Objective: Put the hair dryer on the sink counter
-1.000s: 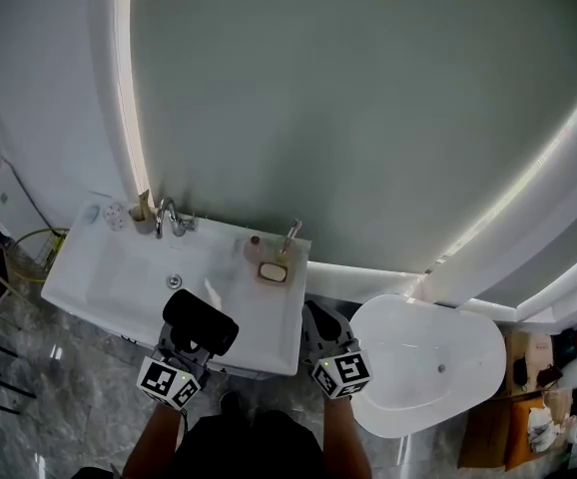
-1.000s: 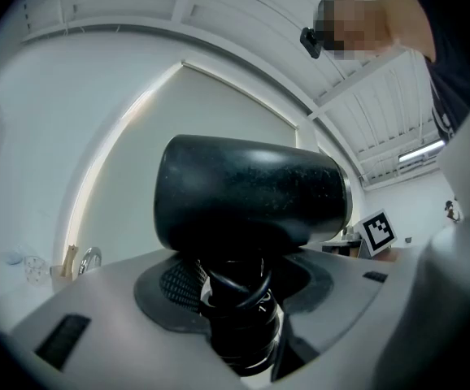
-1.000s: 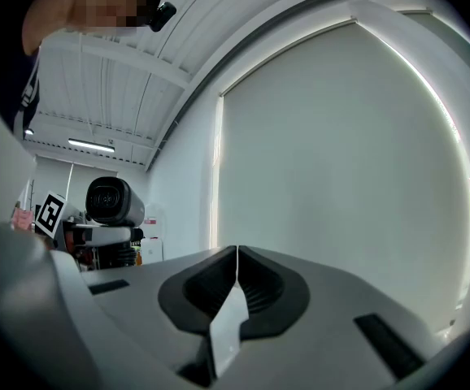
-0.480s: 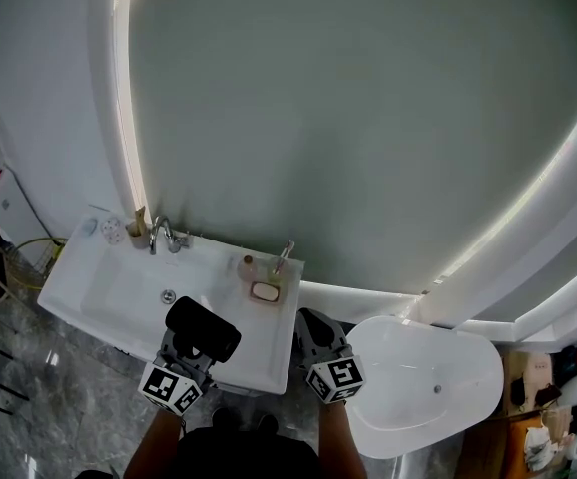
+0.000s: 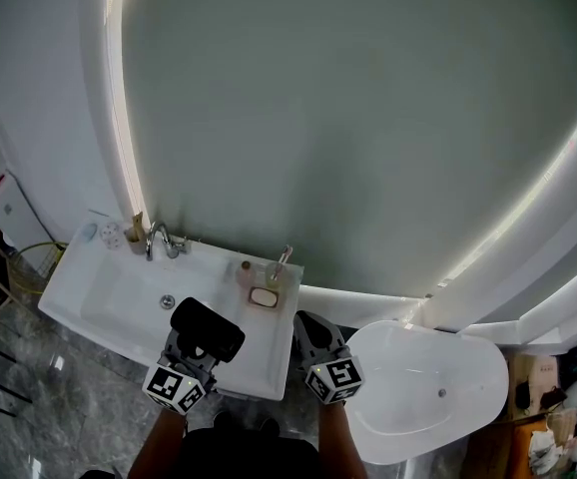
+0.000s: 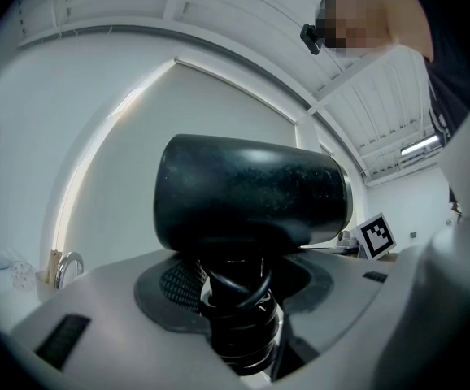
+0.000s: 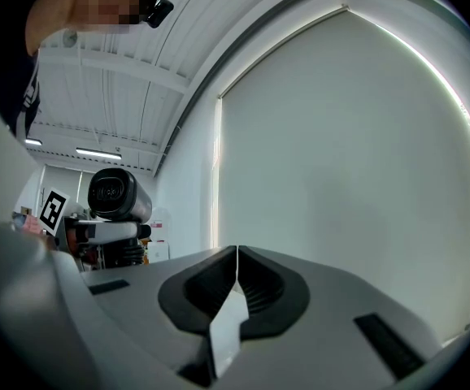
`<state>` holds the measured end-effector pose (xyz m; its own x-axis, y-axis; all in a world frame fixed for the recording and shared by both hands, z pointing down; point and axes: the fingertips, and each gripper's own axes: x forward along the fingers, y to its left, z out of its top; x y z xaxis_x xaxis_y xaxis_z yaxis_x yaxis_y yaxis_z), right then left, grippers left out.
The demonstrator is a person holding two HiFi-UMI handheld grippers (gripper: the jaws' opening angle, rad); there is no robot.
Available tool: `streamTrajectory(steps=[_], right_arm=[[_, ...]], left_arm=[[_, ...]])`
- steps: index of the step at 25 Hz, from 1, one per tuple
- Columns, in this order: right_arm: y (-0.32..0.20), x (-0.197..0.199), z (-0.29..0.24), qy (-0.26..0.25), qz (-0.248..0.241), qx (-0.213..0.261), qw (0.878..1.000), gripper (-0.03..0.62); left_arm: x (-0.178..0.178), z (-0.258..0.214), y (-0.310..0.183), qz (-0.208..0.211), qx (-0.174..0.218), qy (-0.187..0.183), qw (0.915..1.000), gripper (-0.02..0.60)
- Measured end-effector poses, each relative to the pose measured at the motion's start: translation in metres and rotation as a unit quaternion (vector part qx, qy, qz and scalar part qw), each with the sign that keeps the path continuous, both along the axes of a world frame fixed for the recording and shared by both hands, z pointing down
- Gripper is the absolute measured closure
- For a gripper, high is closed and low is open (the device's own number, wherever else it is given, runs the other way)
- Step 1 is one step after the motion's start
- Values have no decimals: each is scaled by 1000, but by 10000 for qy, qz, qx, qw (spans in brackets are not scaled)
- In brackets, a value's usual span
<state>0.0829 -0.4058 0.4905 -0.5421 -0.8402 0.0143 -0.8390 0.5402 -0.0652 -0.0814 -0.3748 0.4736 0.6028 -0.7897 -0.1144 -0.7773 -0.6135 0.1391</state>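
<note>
The left hand-held gripper (image 6: 237, 303) is closed on the handle of the black hair dryer (image 6: 247, 189). A dark cord (image 6: 235, 287) is looped round that handle between the jaws, and the barrel is carried crosswise above them. In the head view this hand-held gripper is seen at the near edge of the white counter (image 5: 79, 289), with the hair dryer held over the counter's near part, just right of the sunken basin (image 5: 134, 302). Whether the dryer touches the surface cannot be told. The marker cube (image 5: 174, 387) is seen nearest the person, whose forearm is visible behind it.

The right hand-held gripper (image 7: 237, 276) is closed, its jaws pressed together with nothing between them. It is held just beside the counter's right end, between the counter and a white oval tub (image 5: 428, 397) further right. From its own view the hair dryer is seen off to the left, apart from it.

On the far side of the counter, a chrome faucet (image 5: 156, 239) is mounted behind the basin. A soap dish (image 5: 263, 296) and a pump bottle (image 5: 282, 260) are placed near the far right corner, and a small cup (image 5: 112, 233) is set at the far left. Beyond the counter a large rounded mirror (image 5: 368, 118) is fixed to the wall and is edged by a lit strip (image 5: 121, 118). A grey marbled floor (image 5: 59, 417) is visible at the near left.
</note>
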Motion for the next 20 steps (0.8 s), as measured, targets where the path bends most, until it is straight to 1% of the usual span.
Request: streamTrajectory(steps=[2,5,11,16,20], right_arm=[[-2,0,4,4,-13,-43,10000,565],[-5,2,7,-2,-11,-76,10000,565],[-11,10,9,-52,48,-105,9999,565],[-13,14,12,-104,48,-147,9998,565],[-14,18,12,-145,36,-147,9998,565]], left_arm=[[2,5,-3,3,-62,-13,10000,357],[7,18,-9,-13,-273,-97,9996,357],[18,56,-23,-37,-951,-274,9951,359],[28,104,-35,-17,-1721,-318,9846,359],[36,151,-42,-25,-2295,-424,9724,359]])
